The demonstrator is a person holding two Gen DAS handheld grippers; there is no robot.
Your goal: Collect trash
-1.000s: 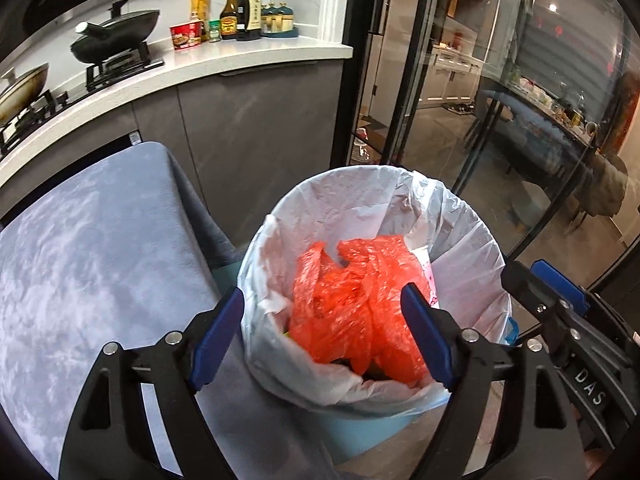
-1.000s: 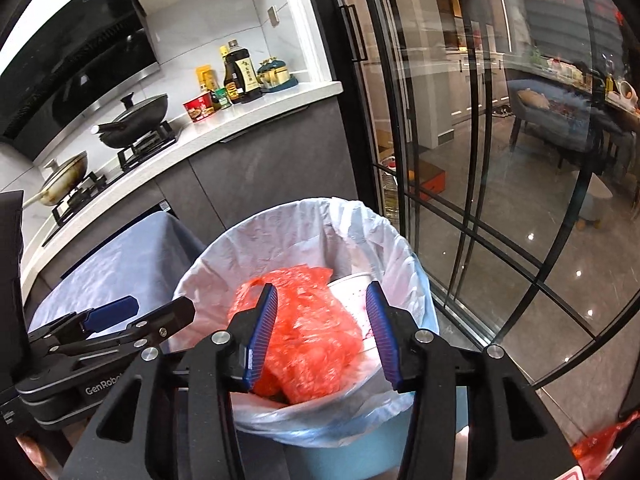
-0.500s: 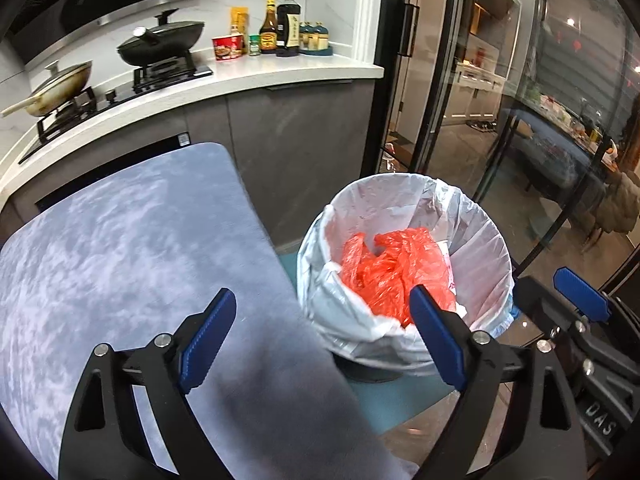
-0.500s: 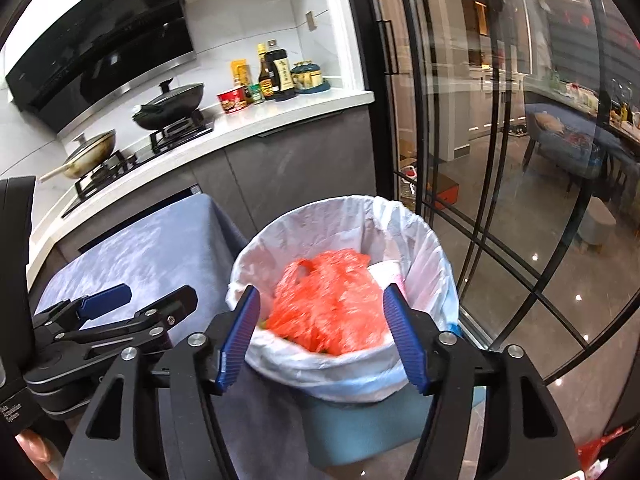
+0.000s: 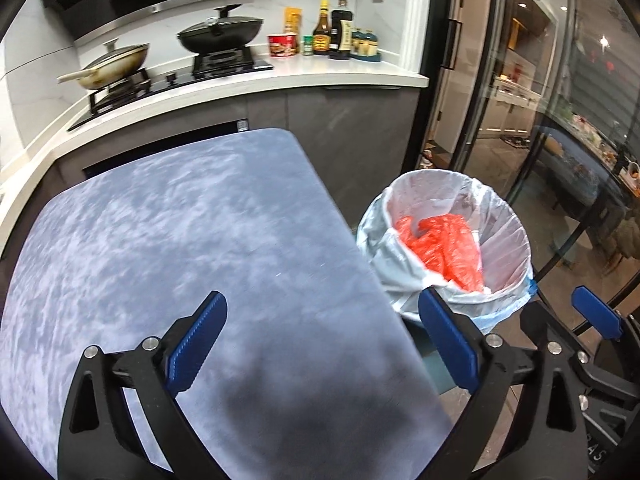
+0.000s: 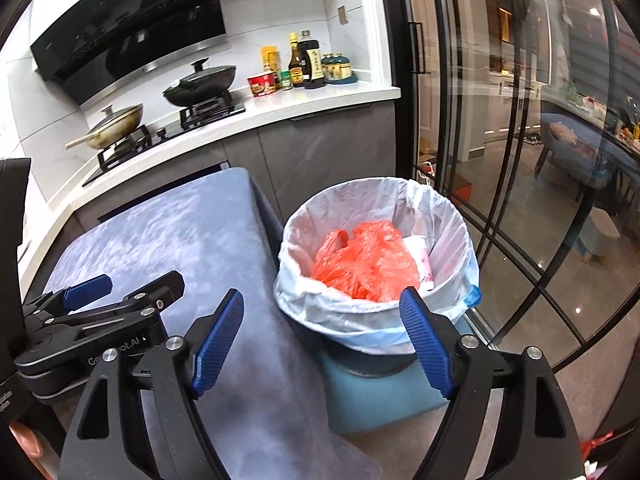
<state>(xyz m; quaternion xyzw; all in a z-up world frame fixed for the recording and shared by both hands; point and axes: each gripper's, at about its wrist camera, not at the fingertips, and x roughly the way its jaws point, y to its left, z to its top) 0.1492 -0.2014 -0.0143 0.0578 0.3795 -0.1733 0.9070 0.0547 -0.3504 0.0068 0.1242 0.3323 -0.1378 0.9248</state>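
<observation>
Only my right view shows the blue bin base [image 6: 376, 396] beneath the one crumpled red plastic bag [image 6: 364, 260]. My left claw [image 5: 324, 344] and right claw [image 6: 320, 340], both empty, are spreading wider.

Setting: home kitchen. Evidence: white countertop [image 6: 320, 98] over grey cabinets [image 6: 328, 148]; gas hob [image 5: 176, 76] bearing a black lidded wok [image 5: 220, 34] and a pale frying pan [image 5: 112, 66]; black range hood [image 6: 132, 28]; sauce bottles [image 6: 306, 62]; glass sliding doors [image 6: 500, 128] onto a dining room.
</observation>
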